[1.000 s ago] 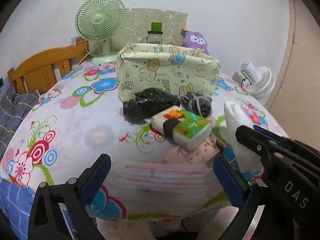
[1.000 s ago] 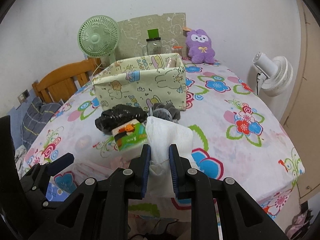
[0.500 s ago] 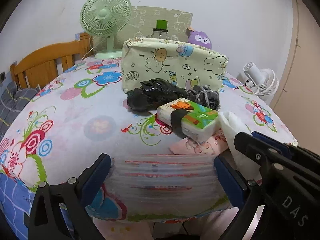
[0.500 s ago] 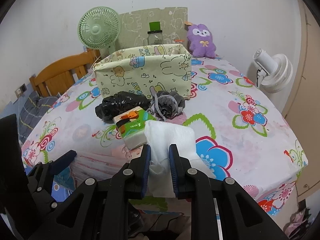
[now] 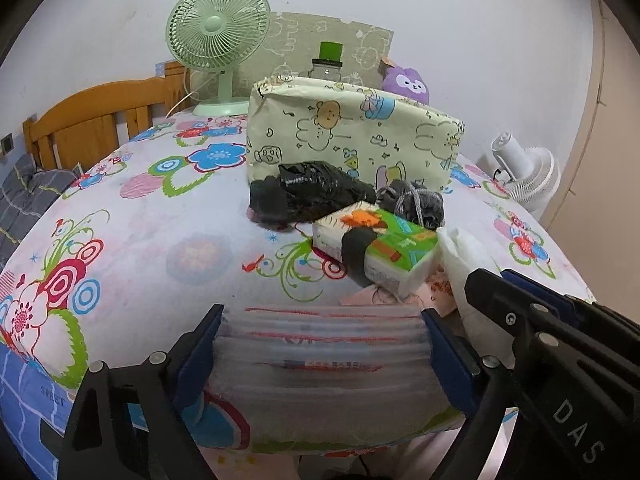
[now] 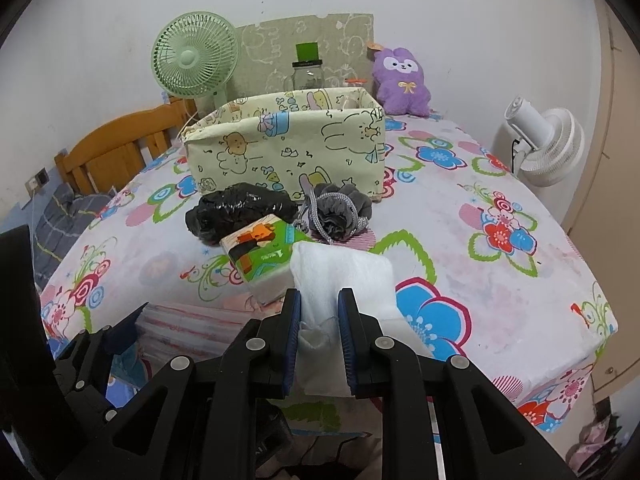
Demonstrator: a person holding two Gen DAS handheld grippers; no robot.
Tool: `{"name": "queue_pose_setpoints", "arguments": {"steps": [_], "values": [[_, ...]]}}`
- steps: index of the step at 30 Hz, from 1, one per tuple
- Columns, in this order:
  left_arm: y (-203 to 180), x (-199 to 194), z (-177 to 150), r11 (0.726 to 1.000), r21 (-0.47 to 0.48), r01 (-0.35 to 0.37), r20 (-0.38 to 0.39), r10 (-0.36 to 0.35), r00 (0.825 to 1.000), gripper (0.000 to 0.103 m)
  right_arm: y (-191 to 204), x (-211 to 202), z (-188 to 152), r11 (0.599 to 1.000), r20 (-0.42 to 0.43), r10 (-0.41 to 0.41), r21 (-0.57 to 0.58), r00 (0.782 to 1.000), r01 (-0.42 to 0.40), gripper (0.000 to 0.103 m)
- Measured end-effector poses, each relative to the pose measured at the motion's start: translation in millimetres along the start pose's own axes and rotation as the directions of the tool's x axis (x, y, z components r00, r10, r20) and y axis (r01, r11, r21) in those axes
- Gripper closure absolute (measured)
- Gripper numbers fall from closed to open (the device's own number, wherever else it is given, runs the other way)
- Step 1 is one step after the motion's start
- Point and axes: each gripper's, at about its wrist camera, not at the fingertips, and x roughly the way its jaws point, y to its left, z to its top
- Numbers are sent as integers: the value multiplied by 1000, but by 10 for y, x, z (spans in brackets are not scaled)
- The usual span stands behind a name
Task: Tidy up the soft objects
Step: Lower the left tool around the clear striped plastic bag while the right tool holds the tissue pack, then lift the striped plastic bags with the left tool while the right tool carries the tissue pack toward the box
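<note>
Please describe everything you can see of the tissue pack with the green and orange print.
The tissue pack is a soft rectangular block in glossy plastic wrap, printed green and orange on top, white at its sides. A dark band crosses its middle. It lies flat, skewed, near the table's front edge, partly over a pink packet, before the black plastic bag. No claw holds it.

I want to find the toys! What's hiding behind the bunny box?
Behind the bunny box stand a glass jar with a green lid, a purple plush bunny and a green fan. The box covers the jar's bottom.
</note>
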Motion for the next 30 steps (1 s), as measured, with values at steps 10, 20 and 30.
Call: {"name": "queue_pose_setpoints", "arguments": {"steps": [10, 20, 30], "values": [[-59, -76, 148, 1000, -6, 11, 9, -11, 1000, 10, -41, -110, 125, 1000, 38, -12, 17, 999, 12, 81], [-189, -179, 376, 1000, 5, 9, 34, -9, 999, 10, -96, -240, 334, 999, 84, -10, 33, 996, 7, 83], [-252, -241, 576, 1000, 17, -3, 50, 2, 999, 10, -127, -302, 517, 999, 110, 9, 41, 994, -14, 85]]}}
